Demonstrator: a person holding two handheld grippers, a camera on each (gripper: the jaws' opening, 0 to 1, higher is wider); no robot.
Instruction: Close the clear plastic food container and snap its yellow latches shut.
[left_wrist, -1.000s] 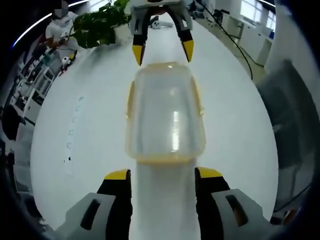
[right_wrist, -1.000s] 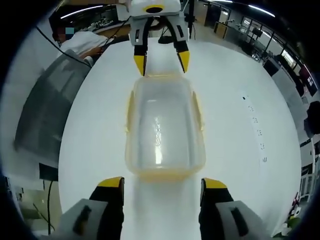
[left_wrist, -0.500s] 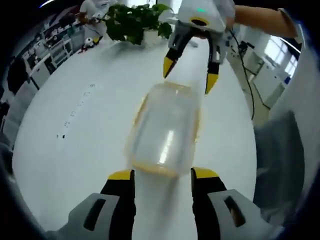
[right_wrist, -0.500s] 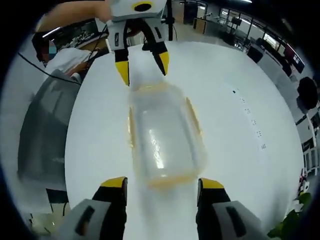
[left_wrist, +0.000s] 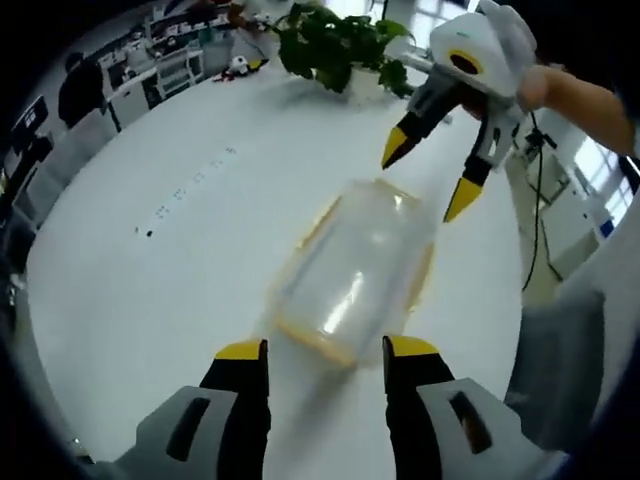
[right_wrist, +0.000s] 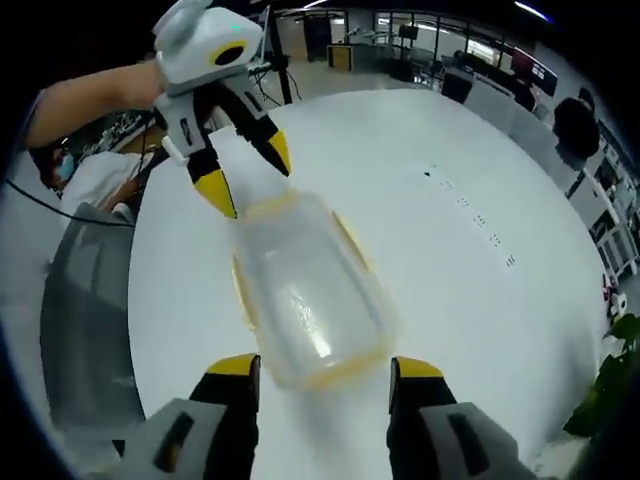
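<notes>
The clear plastic food container (left_wrist: 355, 270) lies on the white table (left_wrist: 170, 260), its lid resting on top and yellow latches along its edges. Motion blur hides how the latches stand. My left gripper (left_wrist: 325, 350) is open just short of the container's near end, touching nothing. In the same view my right gripper (left_wrist: 428, 180) hovers open past the far end, held by a hand. In the right gripper view the container (right_wrist: 305, 295) lies slanted ahead of my open right gripper (right_wrist: 325, 367), and the left gripper (right_wrist: 247, 172) hangs open above its far end.
A potted green plant (left_wrist: 340, 45) stands at the table's far edge. A grey chair back (right_wrist: 85, 320) sits beside the table, also seen as a grey chair back (left_wrist: 560, 370) on the right. Small dark marks (left_wrist: 190, 185) dot the tabletop. A person (left_wrist: 75, 90) stands far off.
Both grippers have swung sideways and turned, so the container now lies slanted in both views. Each stays open and off the container.
</notes>
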